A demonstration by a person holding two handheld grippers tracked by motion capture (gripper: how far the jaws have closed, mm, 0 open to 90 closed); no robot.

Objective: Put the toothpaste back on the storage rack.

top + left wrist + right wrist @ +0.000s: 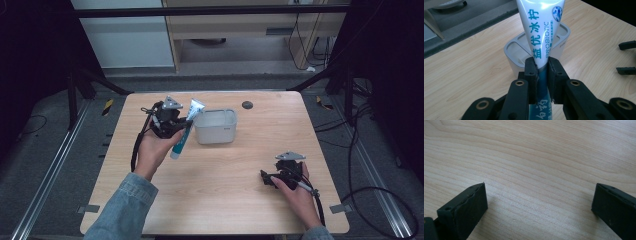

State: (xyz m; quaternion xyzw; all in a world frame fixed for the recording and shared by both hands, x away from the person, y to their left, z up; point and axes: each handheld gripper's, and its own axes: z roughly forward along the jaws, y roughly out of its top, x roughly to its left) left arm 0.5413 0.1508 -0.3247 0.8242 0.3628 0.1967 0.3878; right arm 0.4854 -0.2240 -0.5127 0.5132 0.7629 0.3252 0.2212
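Observation:
A white and teal toothpaste tube [184,129] hangs slanted above the table, its flat crimped end up and its cap end low. My left gripper [176,126] is shut on the tube's middle, just left of the holder. In the left gripper view the pads clamp the tube [541,37] from both sides, with the grey toothbrush holder [514,53] right behind it. That holder [216,127] stands at the table's middle back. My right gripper [266,178] rests low at the front right, open, with bare wood between its fingertips [464,207].
A small dark round disc [247,105] lies on the table behind the holder. The wooden table [225,200] has free room across its front and right. Dark frame legs and cables stand on the floor around it.

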